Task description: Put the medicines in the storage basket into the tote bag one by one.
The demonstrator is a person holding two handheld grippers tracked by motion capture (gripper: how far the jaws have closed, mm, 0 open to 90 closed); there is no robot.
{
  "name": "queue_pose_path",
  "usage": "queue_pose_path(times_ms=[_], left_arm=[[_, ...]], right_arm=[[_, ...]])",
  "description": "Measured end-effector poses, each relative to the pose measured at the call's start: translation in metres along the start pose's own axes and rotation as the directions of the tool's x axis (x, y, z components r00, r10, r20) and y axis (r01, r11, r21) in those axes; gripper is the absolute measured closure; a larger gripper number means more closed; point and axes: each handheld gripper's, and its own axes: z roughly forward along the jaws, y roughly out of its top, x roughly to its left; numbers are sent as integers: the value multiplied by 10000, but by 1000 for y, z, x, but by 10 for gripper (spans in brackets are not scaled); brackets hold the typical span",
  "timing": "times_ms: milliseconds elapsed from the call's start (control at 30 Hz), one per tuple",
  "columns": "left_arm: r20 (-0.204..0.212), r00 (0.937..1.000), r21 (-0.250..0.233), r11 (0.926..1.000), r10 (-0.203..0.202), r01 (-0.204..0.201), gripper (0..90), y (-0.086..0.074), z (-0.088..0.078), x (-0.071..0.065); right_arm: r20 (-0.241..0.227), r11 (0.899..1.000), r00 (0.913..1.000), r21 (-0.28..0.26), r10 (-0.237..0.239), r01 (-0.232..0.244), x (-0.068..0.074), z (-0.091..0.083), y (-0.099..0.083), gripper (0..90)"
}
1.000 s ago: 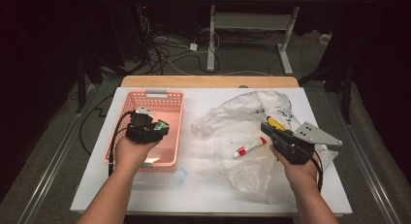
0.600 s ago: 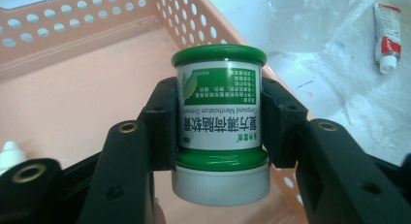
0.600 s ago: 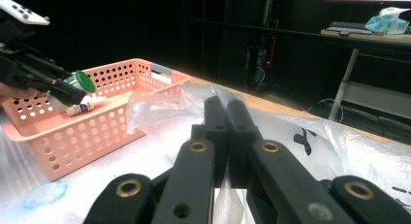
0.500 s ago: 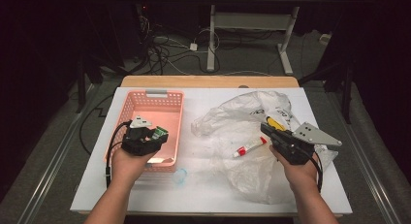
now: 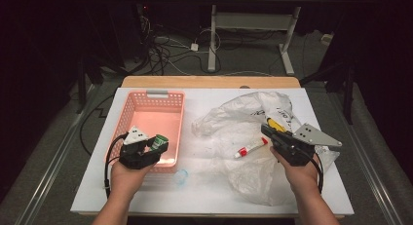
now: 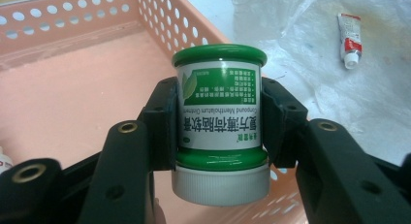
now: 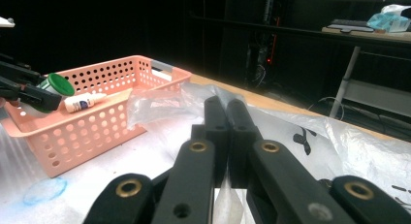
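Note:
My left gripper point(image 5: 155, 143) is shut on a green jar point(image 6: 220, 112) with a white cap and a green-and-white label. It grips the jar by its sides, above the near right corner of the pink basket point(image 5: 146, 94). The jar point(image 5: 159, 141) lies sideways in the jaws, white cap toward the hand. My right gripper point(image 5: 265, 129) hovers over the crumpled clear plastic bag point(image 5: 243, 122), its jaws point(image 7: 227, 112) pressed together with nothing between them. A small white-and-red tube point(image 5: 250, 148) lies on the bag, just left of the right gripper.
A small white bottle point(image 7: 85, 104) lies in the basket point(image 7: 97, 122) near its rim. A bluish smear point(image 5: 181, 176) marks the white tabletop in front of the basket. Something yellow point(image 5: 276, 125) shows under the bag by the right gripper. Dark floor and cables lie beyond the table.
My left gripper has carried the jar from over the basket's middle back toward the basket's near edge and a little lower. The right gripper has stayed put.

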Motion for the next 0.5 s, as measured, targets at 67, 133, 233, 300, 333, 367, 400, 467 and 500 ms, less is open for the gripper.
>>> queue_pose_path(times_ms=[67,133,233,300,333,367,400,467,500], left_arm=[[68,10000,-64,10000,19,-19,535,-3,-1,-1],[129,9999,-80,10000,28,-27,535,-5,-2,-1],[148,9998,-74,9999,145,-144,535,-4,-4,-4],[259,9995,-135,9997,188,-184,535,-3,-5,-7],[321,9992,-174,9996,228,-222,535,-2,-6,-9],[374,9990,-229,9995,246,-238,535,0,-7,-10],[393,9989,-277,9993,271,-261,535,1,-8,-12],[589,9980,-373,9991,231,-209,535,3,-10,-15],[648,9976,-443,9988,249,-221,535,4,-11,-16]], right_arm=[[-31,10000,10000,0,-24,24,0,0,0,900],[-43,10000,10000,33,-26,27,0,1,-1,900],[-56,10000,10000,21,-32,32,1,1,-1,900],[-36,10000,10000,13,-43,43,1,1,0,900],[-30,10000,10000,11,-24,24,1,0,0,900],[-30,10000,10000,11,-24,24,1,0,0,900],[-32,10000,10000,3,-33,33,1,0,0,900],[-34,10000,10000,-4,-48,48,1,0,0,900],[-39,10000,10000,-10,-57,57,1,1,0,900]])
